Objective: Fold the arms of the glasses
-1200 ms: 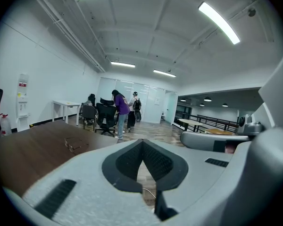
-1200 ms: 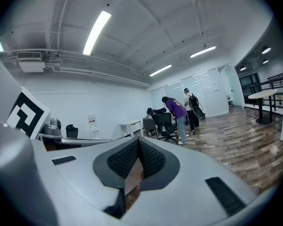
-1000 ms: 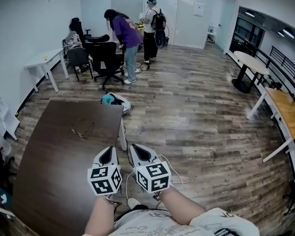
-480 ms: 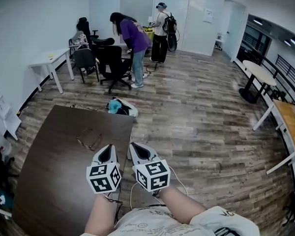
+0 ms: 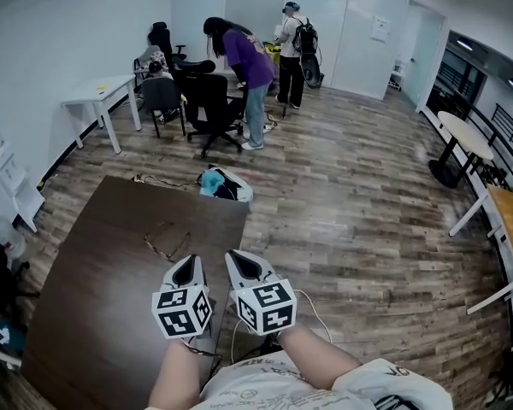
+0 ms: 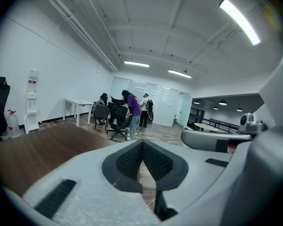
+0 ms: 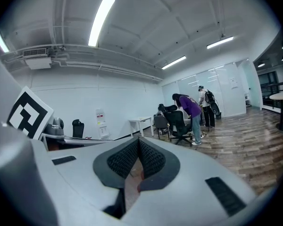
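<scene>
A pair of thin-framed glasses lies with its arms spread on the dark brown table, ahead of my grippers and slightly left. My left gripper hovers over the table's right part, shut and empty. My right gripper is beside it, near the table's right edge, also shut with nothing in it. In the left gripper view the left gripper has its pads meeting at the tips. The right gripper looks the same in its own view. The glasses are hidden in both gripper views.
A blue-and-white bag lies on the wood floor just past the table's far corner. Two people stand by office chairs and a white desk at the far end. More tables line the right wall.
Both grippers have moved forward together with the person. The table and glasses now sit nearer and further right in the head view. The jaws have stayed shut.
</scene>
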`<state>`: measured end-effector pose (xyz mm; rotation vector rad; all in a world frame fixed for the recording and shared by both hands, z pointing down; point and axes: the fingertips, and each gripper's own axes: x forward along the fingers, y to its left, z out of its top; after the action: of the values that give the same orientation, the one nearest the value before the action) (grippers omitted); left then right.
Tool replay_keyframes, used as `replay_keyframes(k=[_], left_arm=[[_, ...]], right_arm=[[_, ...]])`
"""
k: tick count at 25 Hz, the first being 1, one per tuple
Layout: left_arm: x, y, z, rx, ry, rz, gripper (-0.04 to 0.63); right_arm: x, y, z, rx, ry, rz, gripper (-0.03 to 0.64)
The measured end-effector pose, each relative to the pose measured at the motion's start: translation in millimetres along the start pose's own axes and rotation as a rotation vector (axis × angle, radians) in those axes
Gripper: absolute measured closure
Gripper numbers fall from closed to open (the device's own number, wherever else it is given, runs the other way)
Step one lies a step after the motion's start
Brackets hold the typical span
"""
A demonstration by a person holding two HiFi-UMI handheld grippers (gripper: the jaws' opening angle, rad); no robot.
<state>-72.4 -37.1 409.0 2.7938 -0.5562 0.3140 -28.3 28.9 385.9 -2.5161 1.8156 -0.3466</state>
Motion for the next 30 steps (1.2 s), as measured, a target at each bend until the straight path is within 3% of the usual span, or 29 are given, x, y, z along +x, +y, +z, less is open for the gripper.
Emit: replay_keyframes(k=[18, 30], left_arm=[[45, 72, 8, -0.051, 0.006, 0.171, 0.581], [91, 124, 12, -0.092, 0.021, 0.330, 0.581]], right_arm=[[98, 2, -2, -0.005, 0.056, 0.163, 0.603], [182, -12, -5, -0.018, 0.129, 0.293, 0.601]])
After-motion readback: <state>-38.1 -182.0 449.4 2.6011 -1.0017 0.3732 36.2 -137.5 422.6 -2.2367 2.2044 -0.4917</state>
